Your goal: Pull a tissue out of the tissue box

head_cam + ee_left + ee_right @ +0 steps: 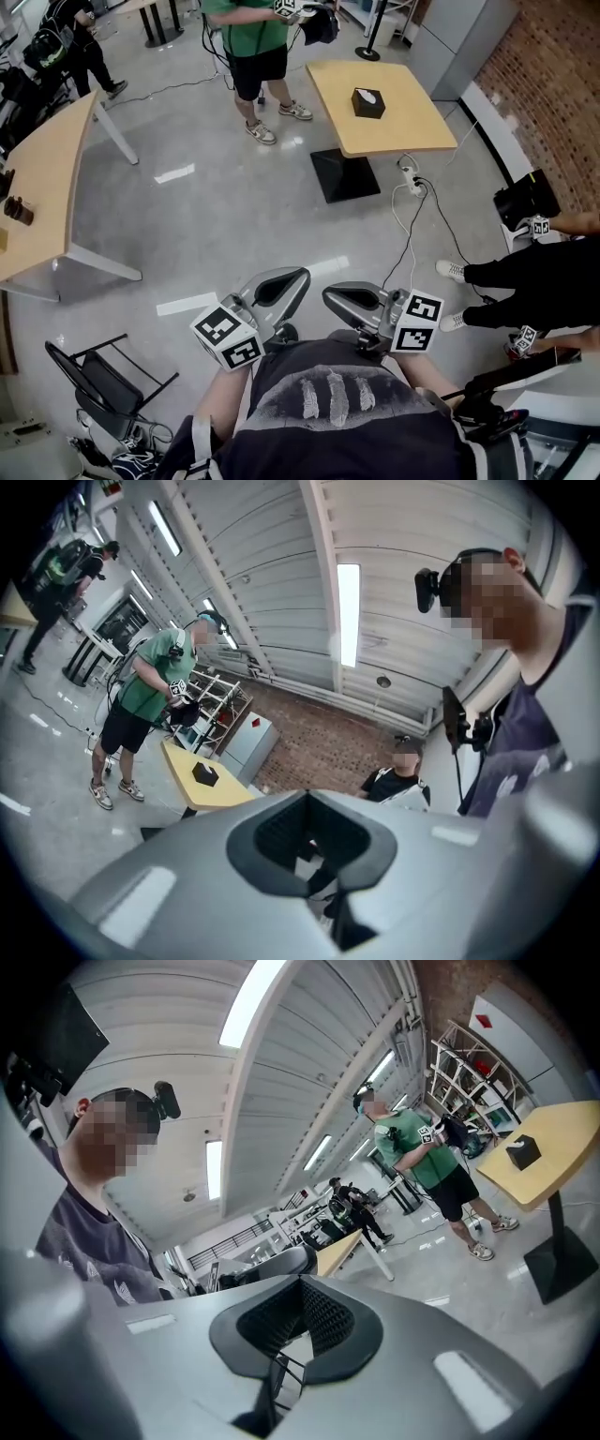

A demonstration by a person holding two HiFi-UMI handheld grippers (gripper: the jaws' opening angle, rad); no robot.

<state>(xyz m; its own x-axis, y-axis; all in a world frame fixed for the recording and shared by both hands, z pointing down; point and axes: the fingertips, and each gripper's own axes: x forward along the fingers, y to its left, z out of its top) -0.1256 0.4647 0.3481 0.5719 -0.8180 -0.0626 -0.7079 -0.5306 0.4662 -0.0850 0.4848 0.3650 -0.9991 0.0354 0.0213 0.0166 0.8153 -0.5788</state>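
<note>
Approaching looks like the step in hand. Tissue box (368, 101) sits near the middle of the yellow table (412, 131), well apart from both grippers, with a white tissue (370, 95) showing at its top. Left gripper (298, 276) and right gripper (329, 295) are level at the person's chest, each with jaws pressed together and holding nothing. Advice: walk in, spread one pair over the tuft, brace the box with the other, pinch, draw upward.

- dark navy T-shirt (328, 441); three whitish brush-stroke marks on its front
- black head camera (429, 588) on a dark band
- left gripper (298, 277) and right gripper (330, 296): glossy grey shells with dark ribbed hollows; each carries a white marker cube (227, 336) printed with black squares
</note>
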